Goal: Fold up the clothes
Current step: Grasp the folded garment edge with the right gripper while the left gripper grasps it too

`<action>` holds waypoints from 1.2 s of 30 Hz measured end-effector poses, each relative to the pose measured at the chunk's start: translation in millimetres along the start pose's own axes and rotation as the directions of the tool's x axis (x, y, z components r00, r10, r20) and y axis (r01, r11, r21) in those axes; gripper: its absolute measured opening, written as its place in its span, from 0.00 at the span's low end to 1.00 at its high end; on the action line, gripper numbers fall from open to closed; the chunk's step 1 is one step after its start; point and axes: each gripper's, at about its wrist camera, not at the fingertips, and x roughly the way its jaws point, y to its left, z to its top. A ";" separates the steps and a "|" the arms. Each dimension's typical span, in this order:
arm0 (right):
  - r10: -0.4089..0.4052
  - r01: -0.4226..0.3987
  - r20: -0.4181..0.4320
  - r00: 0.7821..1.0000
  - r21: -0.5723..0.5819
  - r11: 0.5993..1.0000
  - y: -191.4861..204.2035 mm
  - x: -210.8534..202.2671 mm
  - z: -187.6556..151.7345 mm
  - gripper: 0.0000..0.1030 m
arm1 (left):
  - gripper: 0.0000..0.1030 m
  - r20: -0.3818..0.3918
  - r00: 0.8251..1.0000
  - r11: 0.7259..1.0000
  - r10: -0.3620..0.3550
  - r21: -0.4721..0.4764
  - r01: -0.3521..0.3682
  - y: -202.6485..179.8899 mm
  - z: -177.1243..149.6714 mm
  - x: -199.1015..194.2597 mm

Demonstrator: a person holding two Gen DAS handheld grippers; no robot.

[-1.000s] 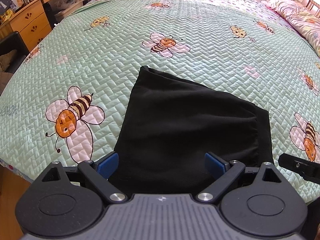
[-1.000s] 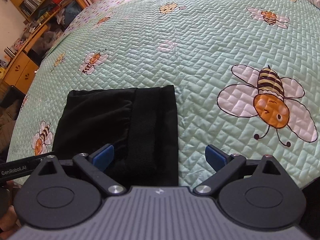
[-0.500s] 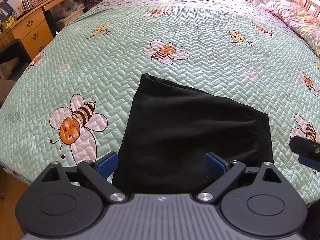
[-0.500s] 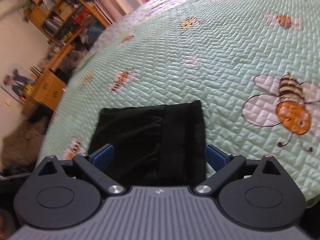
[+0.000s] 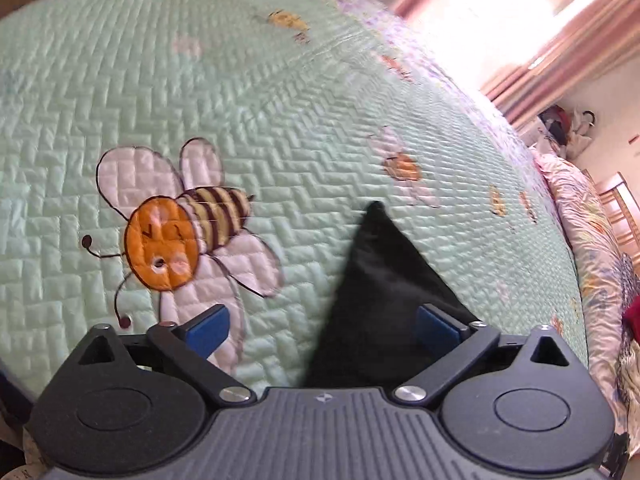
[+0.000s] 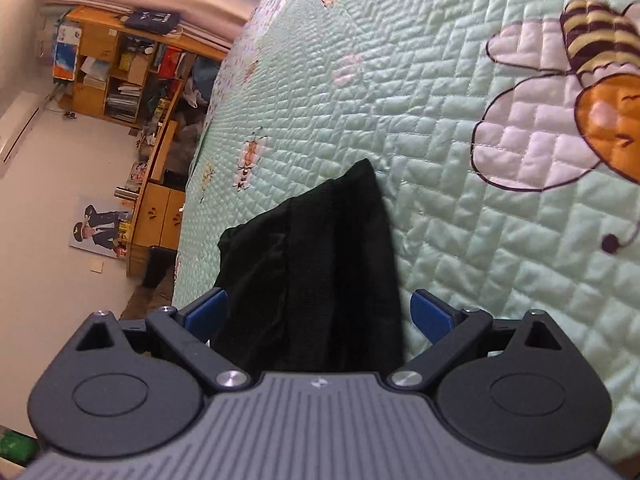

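Observation:
A folded black garment (image 5: 376, 304) lies on the green quilted bee-print bedspread (image 5: 280, 112) near the bed's front edge. In the left wrist view my left gripper (image 5: 322, 328) is open and low over the bed, its right blue pad (image 5: 438, 326) by the garment's left corner, its left pad over bare quilt. In the right wrist view the garment (image 6: 320, 280) fills the gap of my open right gripper (image 6: 320, 314), which is rolled sideways and straddles the garment's right end with its thicker band. Neither pair of pads is closed on the cloth.
A large bee print (image 5: 172, 240) lies left of the garment. A floral duvet (image 5: 592, 248) is piled at the bed's right side. A wooden desk with shelves (image 6: 132, 80) and a dark chair (image 6: 158, 264) stand beyond the bed's left edge.
Both grippers have dropped toward the bed and tilted. The left one swung to the garment's left corner; the right one rolled sideways over its right end. The garment has not moved.

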 end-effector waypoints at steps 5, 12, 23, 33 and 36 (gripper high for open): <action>0.060 -0.060 -0.031 0.998 0.000 0.998 -8.6 6.0 3.7 0.98 | 0.99 -0.092 0.988 0.992 -0.123 0.022 0.125 7.5 1.5 37.4; 0.121 -0.123 -0.097 0.988 -0.018 0.992 -10.7 13.2 11.4 1.00 | 0.99 -0.190 0.953 0.957 -0.238 0.123 0.263 -17.3 3.9 74.4; 0.135 -0.153 -0.236 0.962 -0.062 0.986 5.2 40.1 22.8 1.00 | 0.99 -0.376 0.829 0.862 -0.414 0.132 0.490 -41.3 12.3 126.8; 0.160 -0.231 -0.300 0.940 -0.219 0.948 18.3 51.7 17.3 0.99 | 0.66 -0.348 0.878 0.873 -0.329 0.242 0.423 -58.4 2.6 125.0; 0.086 -0.160 -0.275 0.958 -0.260 0.952 19.6 44.2 14.5 0.70 | 0.41 -0.304 0.921 0.897 -0.243 0.291 0.333 -56.9 1.7 116.0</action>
